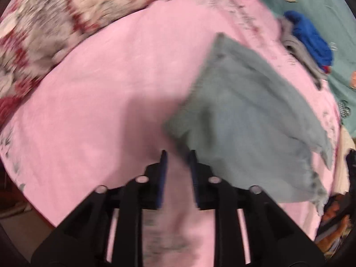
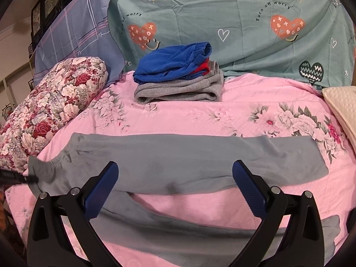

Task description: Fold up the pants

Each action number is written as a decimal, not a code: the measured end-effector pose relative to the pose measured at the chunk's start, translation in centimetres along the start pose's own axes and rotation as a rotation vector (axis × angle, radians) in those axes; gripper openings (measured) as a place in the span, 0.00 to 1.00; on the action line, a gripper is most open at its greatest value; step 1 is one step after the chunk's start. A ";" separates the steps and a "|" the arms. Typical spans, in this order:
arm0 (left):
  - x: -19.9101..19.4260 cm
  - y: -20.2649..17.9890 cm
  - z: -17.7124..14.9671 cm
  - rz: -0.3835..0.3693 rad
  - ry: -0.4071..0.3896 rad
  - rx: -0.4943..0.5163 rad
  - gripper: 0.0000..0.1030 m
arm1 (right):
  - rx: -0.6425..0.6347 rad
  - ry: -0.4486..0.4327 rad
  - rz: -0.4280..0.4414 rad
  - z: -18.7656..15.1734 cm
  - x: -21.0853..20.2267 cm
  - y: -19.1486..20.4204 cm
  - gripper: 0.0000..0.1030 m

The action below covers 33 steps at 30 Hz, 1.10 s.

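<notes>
The left gripper points steeply down at the pink sheet. Its jaws stand slightly apart with nothing between them; only bare sheet shows in the gap. The view is motion-blurred. The pants, grey-green, lie just right of the right fingertip; whether that tip touches the cloth cannot be told.

The right gripper hangs above the pants with its jaws spread wide and released, gripping nothing. The blue pads frame the middle of the garment.

The pants lie flat across the near part of the sheet. One leg runs left to right at mid-frame, the waistband at the left end. The second leg lies nearer the camera, and a wedge of pink sheet shows between the two legs.

Beyond the pants, at the far edge of the sheet, is a stack of folded clothes: a blue piece on top of a grey one. A floral pillow lies at the left. A teal cover with hearts lies behind the stack.
</notes>
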<state>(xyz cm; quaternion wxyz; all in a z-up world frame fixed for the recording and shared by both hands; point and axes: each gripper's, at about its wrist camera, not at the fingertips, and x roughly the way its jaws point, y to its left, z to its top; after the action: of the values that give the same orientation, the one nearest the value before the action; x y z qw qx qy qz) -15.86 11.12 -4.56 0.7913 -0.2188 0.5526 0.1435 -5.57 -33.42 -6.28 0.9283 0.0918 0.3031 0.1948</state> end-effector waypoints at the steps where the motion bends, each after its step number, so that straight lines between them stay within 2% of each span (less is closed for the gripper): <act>1: -0.2 0.9 0.2 -0.022 -0.008 -0.004 0.30 | 0.003 0.011 0.016 0.3 -0.3 -0.2 0.99; 2: -0.6 1.5 0.5 0.004 -0.015 -0.012 0.36 | 0.003 0.013 0.022 0.6 -0.7 -0.5 0.99; 3: -1.3 1.8 1.0 0.035 -0.044 -0.016 0.51 | 0.004 0.011 0.031 1.0 -1.3 -1.1 0.99; 4: -2.2 2.0 1.6 0.060 -0.086 -0.008 0.62 | 0.010 0.006 0.037 1.4 -2.0 -1.9 0.99; 6: -3.7 1.6 2.9 0.083 -0.153 0.020 0.64 | 0.007 0.020 0.003 2.4 -3.1 -4.8 0.99; 9: -5.1 -0.9 5.0 0.062 -0.235 0.088 0.85 | -0.018 0.057 -0.164 3.3 -3.6 -10.5 0.99; 10: -5.1 -2.0 6.1 0.075 -0.271 0.121 0.88 | -0.021 0.066 -0.227 3.4 -3.4 -12.5 0.99; 12: -4.2 -4.5 7.4 0.105 -0.289 0.175 0.88 | -0.004 0.114 -0.340 3.3 -2.5 -17.4 0.99; 14: -2.3 -6.3 9.3 0.098 -0.253 0.215 0.88 | 0.036 0.168 -0.369 2.8 -1.3 -21.4 0.99; 16: -0.2 -7.9 11.0 0.091 -0.209 0.236 0.88 | 0.081 0.208 -0.367 2.6 0.0 -24.6 0.99; 18: 1.3 -8.5 11.5 0.116 -0.189 0.248 0.88 | 0.135 0.221 -0.350 2.6 1.2 -27.2 0.99; 21: 3.1 -9.3 12.3 0.136 -0.183 0.244 0.88 | 0.220 0.198 -0.252 2.9 3.0 -29.8 0.95; 26: 4.3 -10.1 13.7 0.109 -0.184 0.226 0.88 | 0.185 0.259 -0.171 3.6 7.3 -31.1 0.72; 28: 4.6 -10.6 14.1 0.116 -0.187 0.240 0.88 | 0.164 0.263 -0.140 3.7 8.3 -30.8 0.70; 31: 5.2 -11.1 14.5 0.115 -0.182 0.251 0.88 | 0.050 0.265 -0.150 3.8 9.6 -29.4 0.69; 33: 5.7 -11.3 14.7 0.111 -0.173 0.259 0.88 | -0.032 0.262 -0.138 3.8 10.0 -28.3 0.50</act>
<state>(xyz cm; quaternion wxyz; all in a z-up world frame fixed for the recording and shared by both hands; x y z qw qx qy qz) 3.38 8.68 -3.46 0.8483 -0.0708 0.5077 0.1329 12.77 -55.08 -16.64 0.8933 0.0300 0.4242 0.1456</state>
